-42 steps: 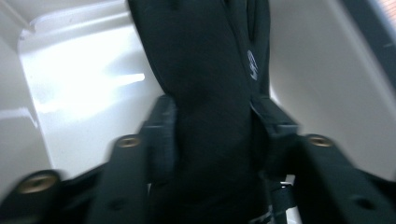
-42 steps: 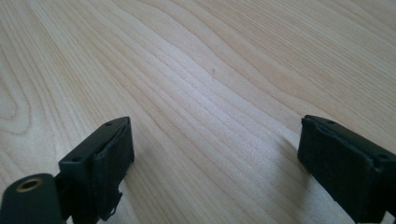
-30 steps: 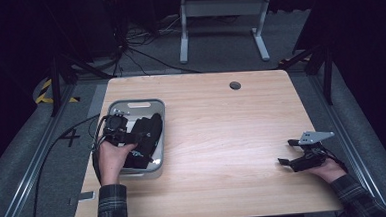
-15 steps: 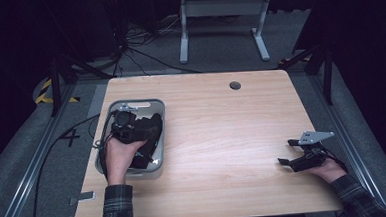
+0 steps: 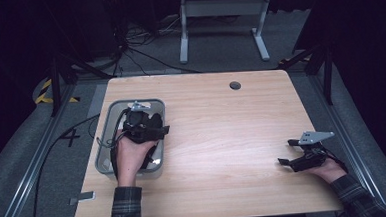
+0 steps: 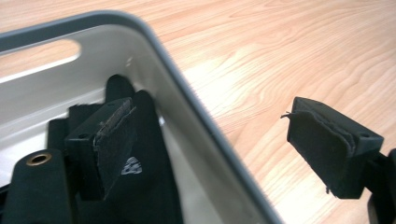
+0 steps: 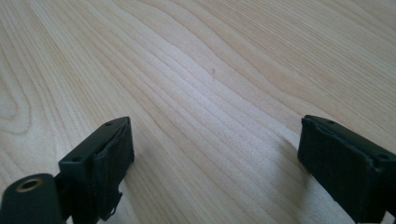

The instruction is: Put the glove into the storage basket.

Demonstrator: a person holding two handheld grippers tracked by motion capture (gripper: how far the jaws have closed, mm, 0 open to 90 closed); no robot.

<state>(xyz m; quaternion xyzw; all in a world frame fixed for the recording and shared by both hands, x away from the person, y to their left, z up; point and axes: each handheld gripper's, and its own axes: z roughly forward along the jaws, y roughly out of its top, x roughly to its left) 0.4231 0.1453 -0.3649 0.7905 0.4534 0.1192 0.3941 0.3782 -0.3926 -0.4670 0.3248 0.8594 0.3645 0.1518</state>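
Here, the table [image 5: 217, 132] spans mid-frame. Left of centre sits the grey bin [image 5: 107, 138] holding dark items [image 6: 149, 186]. My left gripper [image 6: 219, 144] straddles its rim, jaws spread, pinching nothing. At lower right, my right gripper [image 7: 215, 158] gapes over bare wood.

dark contents of the grey bin [image 5: 107, 138] hidden under left hand [image 5: 133, 154], indistinguishable

Open tool [image 6: 210, 149] straddles grey tray [image 6: 187, 93] rim.
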